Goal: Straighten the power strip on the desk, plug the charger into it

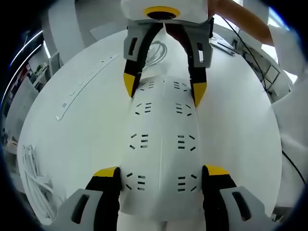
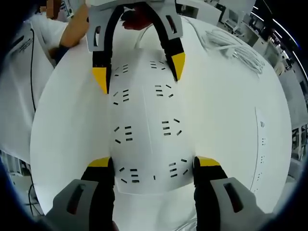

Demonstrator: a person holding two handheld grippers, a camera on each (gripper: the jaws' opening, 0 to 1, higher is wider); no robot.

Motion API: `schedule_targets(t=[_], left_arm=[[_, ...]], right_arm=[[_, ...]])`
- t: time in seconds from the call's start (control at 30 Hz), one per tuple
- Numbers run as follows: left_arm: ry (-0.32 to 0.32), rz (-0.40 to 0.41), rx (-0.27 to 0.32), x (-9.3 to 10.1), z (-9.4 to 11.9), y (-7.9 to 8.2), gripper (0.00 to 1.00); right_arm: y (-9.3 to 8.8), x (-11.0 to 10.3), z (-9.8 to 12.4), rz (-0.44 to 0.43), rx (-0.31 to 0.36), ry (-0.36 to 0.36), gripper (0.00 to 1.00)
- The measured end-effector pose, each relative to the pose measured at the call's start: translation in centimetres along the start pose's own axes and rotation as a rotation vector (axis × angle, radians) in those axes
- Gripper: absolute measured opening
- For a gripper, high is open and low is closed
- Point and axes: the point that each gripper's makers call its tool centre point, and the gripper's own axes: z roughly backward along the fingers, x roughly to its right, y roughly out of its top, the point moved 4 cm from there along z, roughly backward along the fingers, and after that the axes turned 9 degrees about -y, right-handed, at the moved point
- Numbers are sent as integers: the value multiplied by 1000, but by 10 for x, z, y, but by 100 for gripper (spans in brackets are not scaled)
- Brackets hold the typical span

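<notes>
A wide white power strip [image 1: 161, 125] with two rows of sockets lies on the white desk [image 1: 240, 125]. My left gripper [image 1: 162, 172] clasps its near end, one yellow-tipped jaw pressed against each long side. My right gripper [image 1: 164, 89] comes in from the far side and clamps the other end the same way. In the right gripper view the same power strip [image 2: 144, 125] runs from my right gripper [image 2: 155, 162] at the bottom up to the left gripper [image 2: 138, 70]. A coil of white cable [image 1: 156, 50] lies just beyond the strip's far end.
A second, long narrow power strip [image 1: 82, 84] [image 2: 262, 144] lies off to one side. A bundle of white cables [image 1: 33, 173] [image 2: 236, 45] rests near the desk's edge. A person's arm [image 2: 72, 29] and white shirt [image 2: 29, 62] border the desk [image 2: 226, 110].
</notes>
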Motion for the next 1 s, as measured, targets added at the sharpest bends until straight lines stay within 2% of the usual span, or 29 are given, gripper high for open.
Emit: schedule_targets(t=[1.0], left_arm=[[-17,-31,10,7,-4,3,70]], right_arm=[[-7,-8,4,-51,7,-22,66]])
